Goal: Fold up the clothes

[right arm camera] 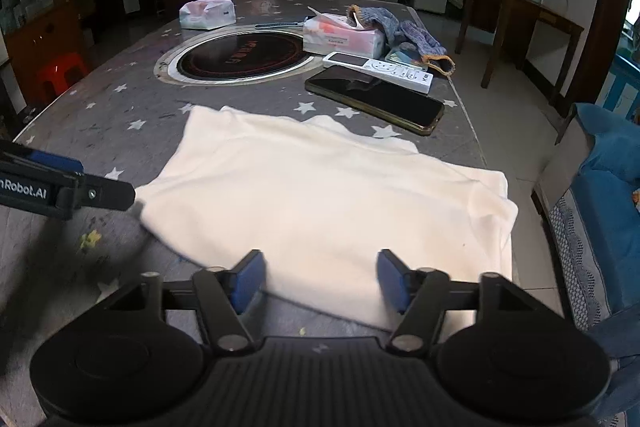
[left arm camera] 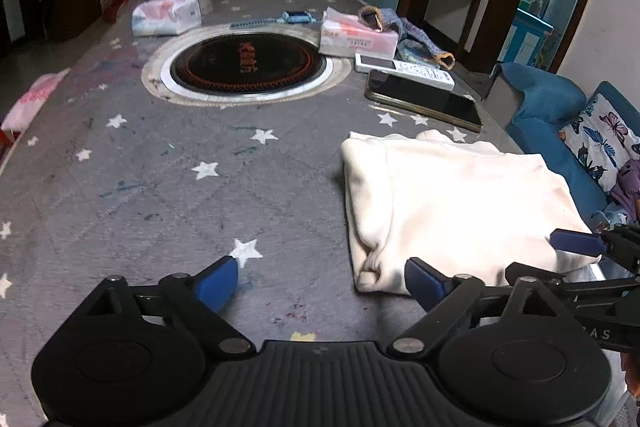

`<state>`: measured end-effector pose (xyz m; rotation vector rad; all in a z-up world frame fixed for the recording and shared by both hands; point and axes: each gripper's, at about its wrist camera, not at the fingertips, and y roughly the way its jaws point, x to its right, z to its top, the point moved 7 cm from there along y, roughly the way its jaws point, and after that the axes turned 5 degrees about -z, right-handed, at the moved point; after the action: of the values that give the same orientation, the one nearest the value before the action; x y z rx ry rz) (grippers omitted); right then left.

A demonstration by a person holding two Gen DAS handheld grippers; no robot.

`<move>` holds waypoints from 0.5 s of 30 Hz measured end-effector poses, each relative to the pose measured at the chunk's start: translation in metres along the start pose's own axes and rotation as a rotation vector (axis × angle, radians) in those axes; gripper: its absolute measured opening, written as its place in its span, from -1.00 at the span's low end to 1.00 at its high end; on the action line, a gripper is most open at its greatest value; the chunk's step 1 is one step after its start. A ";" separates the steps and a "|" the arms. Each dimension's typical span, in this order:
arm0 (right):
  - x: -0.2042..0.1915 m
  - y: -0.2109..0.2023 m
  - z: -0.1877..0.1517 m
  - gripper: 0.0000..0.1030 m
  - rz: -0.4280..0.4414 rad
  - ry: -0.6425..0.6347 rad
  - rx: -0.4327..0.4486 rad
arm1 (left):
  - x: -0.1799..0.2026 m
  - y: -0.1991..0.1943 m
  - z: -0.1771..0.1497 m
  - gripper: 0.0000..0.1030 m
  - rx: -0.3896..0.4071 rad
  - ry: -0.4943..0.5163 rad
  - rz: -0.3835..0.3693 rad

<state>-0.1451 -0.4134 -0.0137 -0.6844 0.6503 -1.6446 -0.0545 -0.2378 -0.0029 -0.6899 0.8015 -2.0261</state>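
A cream garment [left arm camera: 460, 203] lies folded into a rough rectangle on the grey star-patterned table [left arm camera: 160, 187], near its front right corner. My left gripper [left arm camera: 320, 279] hovers open over bare table just left of the garment's near left corner, with nothing between its blue pads. In the right wrist view the garment [right arm camera: 328, 203] fills the middle, and my right gripper [right arm camera: 322, 275] stands open above its near edge; the cloth lies below the gap and the pads do not press on it. A finger of the left gripper [right arm camera: 100, 195] reaches in from the left beside the garment.
Behind the garment lie a black phone [left arm camera: 424, 99] and a white remote [left arm camera: 404, 69]. A tissue box [left arm camera: 356, 35], a knitted blue cloth [left arm camera: 404, 27] and a round inset cooktop [left arm camera: 248, 65] sit further back. A blue sofa [left arm camera: 548, 107] stands off the table's right edge.
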 end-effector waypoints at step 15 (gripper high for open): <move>-0.027 -0.021 -0.017 0.65 -0.006 0.029 0.035 | -0.013 -0.034 -0.018 1.00 0.083 0.047 0.047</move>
<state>-0.1675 -0.3826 -0.0115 -0.6391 0.6393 -1.6702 -0.0777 -0.2063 0.0086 -0.5732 0.7496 -2.0277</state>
